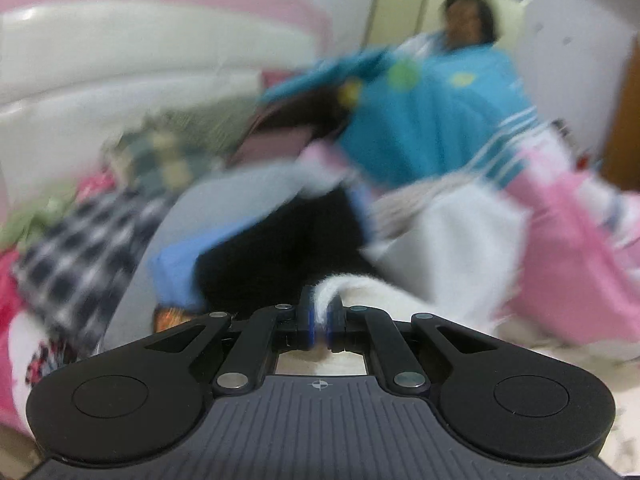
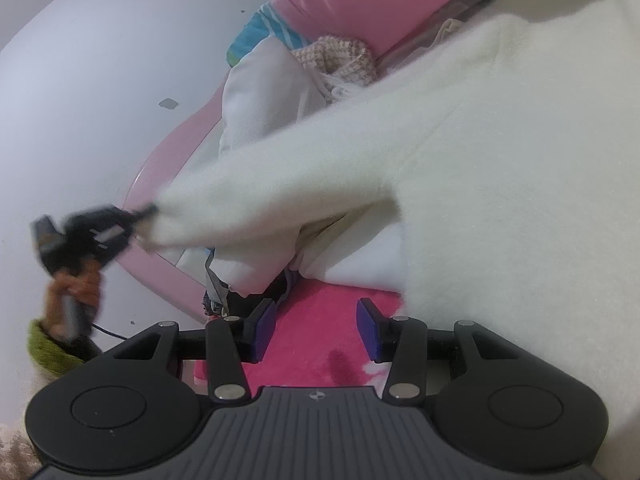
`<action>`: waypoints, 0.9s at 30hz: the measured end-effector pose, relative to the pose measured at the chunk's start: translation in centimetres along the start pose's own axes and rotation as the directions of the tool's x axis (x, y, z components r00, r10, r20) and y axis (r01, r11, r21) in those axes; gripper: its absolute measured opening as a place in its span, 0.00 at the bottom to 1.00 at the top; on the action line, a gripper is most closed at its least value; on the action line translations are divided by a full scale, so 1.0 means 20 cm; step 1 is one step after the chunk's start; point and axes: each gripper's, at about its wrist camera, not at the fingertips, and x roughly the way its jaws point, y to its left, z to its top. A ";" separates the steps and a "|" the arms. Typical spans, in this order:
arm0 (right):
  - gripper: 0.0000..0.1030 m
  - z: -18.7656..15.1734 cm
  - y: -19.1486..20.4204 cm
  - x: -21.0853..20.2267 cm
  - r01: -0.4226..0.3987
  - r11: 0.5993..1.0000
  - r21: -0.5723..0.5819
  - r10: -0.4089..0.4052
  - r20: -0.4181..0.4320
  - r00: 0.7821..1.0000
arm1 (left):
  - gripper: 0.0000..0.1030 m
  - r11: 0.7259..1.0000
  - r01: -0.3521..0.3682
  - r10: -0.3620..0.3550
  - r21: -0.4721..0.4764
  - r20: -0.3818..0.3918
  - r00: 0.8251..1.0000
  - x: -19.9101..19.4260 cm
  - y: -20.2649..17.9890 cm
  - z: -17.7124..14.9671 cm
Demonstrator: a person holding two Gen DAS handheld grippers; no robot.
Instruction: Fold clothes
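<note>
Bed clutter behind; left gripper (image 1: 320,318) pinches white fleece garment's (image 1: 360,292) sleeve.

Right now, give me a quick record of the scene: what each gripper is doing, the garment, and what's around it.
left gripper: jaws shut on the white fleece garment, pinching a sleeve end
right gripper: jaws open, holding nothing, over a bright pink fabric
surroundings: pile of mixed clothes, blurred; person in a blue top behind
fold status: not yet folded
</note>
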 end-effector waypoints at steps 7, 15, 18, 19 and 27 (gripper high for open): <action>0.46 0.01 0.00 -0.01 -0.002 1.000 0.002 0.002 -0.002 1.000 | 0.23 0.994 -0.108 0.107 -0.010 -0.028 0.994 0.16 0.13 -0.11; 0.46 0.01 0.00 0.00 -0.003 1.000 0.002 0.003 -0.004 1.000 | 0.38 0.991 -0.113 0.106 0.076 0.095 0.990 -0.08 0.01 -0.11; 0.46 0.01 0.00 0.00 -0.004 1.000 0.001 0.004 -0.004 1.000 | 0.46 0.993 0.000 -0.014 0.118 0.111 0.994 -0.17 -0.14 -0.17; 0.46 0.01 0.00 0.00 -0.004 1.000 0.002 0.004 -0.003 1.000 | 0.48 0.991 0.038 -0.053 0.132 0.115 0.992 -0.20 -0.19 -0.20; 0.48 0.01 0.06 -0.10 0.002 0.999 0.042 -0.004 0.042 0.999 | 0.55 0.902 0.336 -0.364 0.272 0.059 0.930 -0.32 -0.70 -0.42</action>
